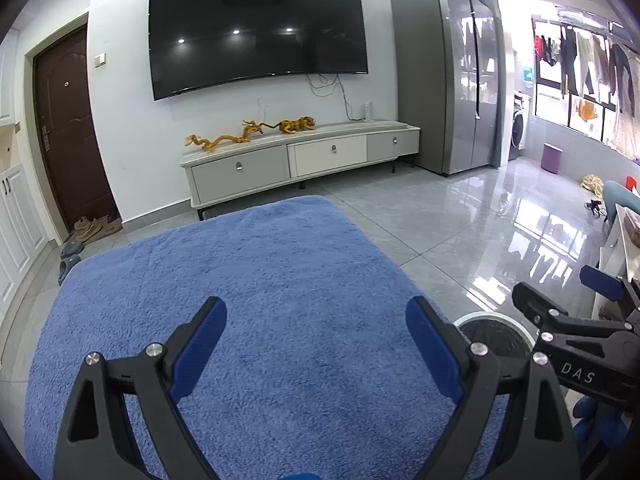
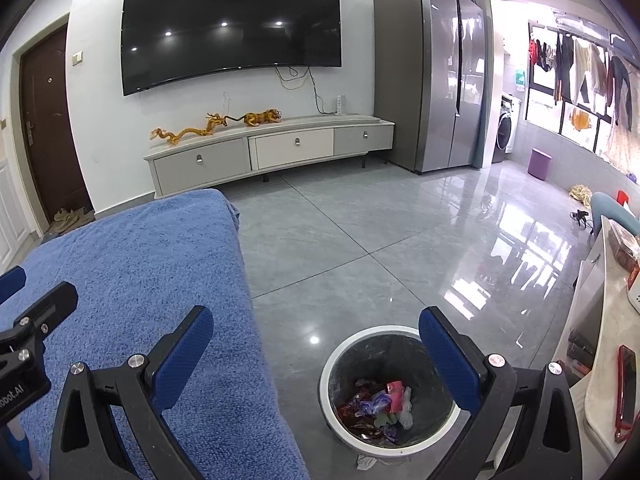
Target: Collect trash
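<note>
Right wrist view: trash bin point(image 2: 390, 386) on floor beside blue towel point(image 2: 132, 300), wrappers point(image 2: 376, 402) already piled inside. One white scrap point(image 2: 366, 461) lies on tile just outside rim. I see towel top bare of litter. Right gripper point(image 2: 316, 356) spread wide, empty, above bin; left gripper point(image 1: 316, 344) likewise spread, empty, over towel. I judge job nearly finished; scrap left.

Bright daylight from window point(image 2: 576, 92), floor point(image 2: 500, 248) glare, fisheye-bent edges
</note>
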`<state>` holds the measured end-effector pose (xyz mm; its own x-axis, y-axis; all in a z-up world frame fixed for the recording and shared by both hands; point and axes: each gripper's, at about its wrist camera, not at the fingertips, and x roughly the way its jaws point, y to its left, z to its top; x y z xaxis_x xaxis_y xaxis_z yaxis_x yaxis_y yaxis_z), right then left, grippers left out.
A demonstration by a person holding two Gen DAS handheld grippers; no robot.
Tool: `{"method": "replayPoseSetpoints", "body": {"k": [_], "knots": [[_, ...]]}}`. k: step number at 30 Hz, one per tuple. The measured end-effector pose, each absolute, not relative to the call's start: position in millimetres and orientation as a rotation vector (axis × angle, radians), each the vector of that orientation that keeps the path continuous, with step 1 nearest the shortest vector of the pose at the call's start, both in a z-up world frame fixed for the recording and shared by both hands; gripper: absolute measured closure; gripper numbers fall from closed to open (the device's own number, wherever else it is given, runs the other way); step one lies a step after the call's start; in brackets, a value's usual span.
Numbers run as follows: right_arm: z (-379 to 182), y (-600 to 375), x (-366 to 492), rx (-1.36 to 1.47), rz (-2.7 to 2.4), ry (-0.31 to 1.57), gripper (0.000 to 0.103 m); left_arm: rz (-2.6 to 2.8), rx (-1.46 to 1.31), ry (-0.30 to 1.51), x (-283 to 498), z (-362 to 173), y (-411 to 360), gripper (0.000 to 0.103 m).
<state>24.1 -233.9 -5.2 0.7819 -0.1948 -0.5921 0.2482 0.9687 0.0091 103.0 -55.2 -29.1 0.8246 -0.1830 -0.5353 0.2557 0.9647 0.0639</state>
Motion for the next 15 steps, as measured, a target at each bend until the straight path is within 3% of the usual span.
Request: {"method": "replayPoseSetpoints", "body": {"k": [15], "knots": [[-9,-251,17,0.124,-0.295,0.624,0.0,-0.263,0.151,0.56,110,-28,-71,0.012]]}}
